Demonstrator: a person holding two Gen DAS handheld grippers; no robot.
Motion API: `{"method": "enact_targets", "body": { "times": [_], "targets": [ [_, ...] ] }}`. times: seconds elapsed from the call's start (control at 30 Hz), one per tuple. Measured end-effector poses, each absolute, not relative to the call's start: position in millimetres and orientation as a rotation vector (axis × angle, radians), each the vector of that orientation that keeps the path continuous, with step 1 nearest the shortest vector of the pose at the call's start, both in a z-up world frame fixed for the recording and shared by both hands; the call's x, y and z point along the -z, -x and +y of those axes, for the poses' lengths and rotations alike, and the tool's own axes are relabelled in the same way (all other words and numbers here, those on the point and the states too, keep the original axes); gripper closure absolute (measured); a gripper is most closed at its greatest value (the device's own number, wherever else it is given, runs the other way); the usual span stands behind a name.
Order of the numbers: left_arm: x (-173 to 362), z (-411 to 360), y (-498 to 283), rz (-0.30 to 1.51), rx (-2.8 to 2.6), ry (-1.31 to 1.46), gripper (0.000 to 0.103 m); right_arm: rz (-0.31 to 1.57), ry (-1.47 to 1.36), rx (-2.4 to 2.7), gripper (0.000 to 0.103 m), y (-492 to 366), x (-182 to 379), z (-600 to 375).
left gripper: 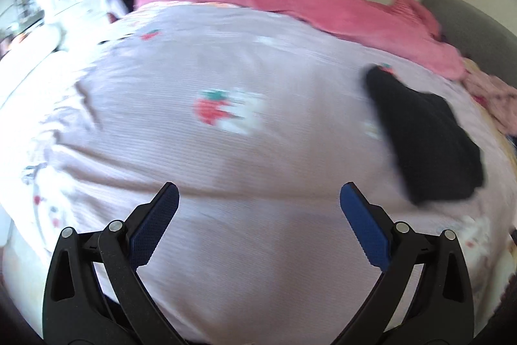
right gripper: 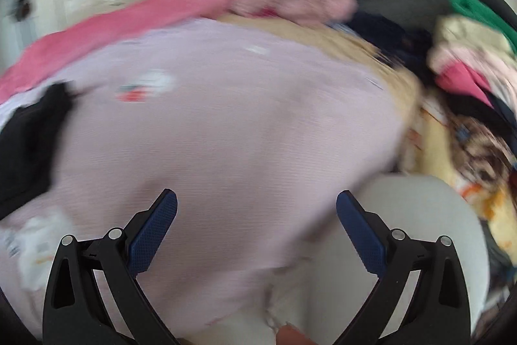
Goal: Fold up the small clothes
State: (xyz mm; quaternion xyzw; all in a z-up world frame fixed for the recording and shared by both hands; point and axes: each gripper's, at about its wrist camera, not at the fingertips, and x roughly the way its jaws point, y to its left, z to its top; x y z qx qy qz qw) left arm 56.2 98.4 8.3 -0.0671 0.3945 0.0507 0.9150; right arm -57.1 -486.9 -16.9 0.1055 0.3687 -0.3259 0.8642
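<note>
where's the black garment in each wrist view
Left wrist view: the black garment lies right of centre on the lilac strawberry-print bedspread, ahead and to the right of the open left gripper.
Right wrist view: the black garment sits at the far left edge, left of the open right gripper.
Shared landmark: the pink blanket bunched along the bedspread's far edge.

The left gripper (left gripper: 259, 196) and the right gripper (right gripper: 257, 202) both have matt black plastic arms with small shiny metal pins, and their fingers wear blue pads (left gripper: 157, 223) with a rough, dotted feel. Under the fingers lies a soft lilac bedsheet (left gripper: 245, 151) of thin ribbed cloth with strawberry prints. Ahead and to the right of the left fingers sits a black garment (left gripper: 423, 144) of dull, soft cloth, and far ahead a fuzzy pink blanket (left gripper: 290, 2).
</note>
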Motion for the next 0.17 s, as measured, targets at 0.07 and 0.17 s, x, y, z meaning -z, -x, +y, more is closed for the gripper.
{"method": "enact_targets", "body": {
  "times": [0.07, 0.17],
  "targets": [
    [-3.2, 148.8, -70.0, 0.831, -0.216, 0.168, 0.009, 0.801, -0.301, 0.859, 0.005, 78.2, 26.9, -536.2],
    [0.1, 229.3, -85.6, 0.848, -0.362, 0.262, 0.009, 0.815, -0.336, 1.113, 0.005, 114.8, 42.6, -595.5]
  ]
}}
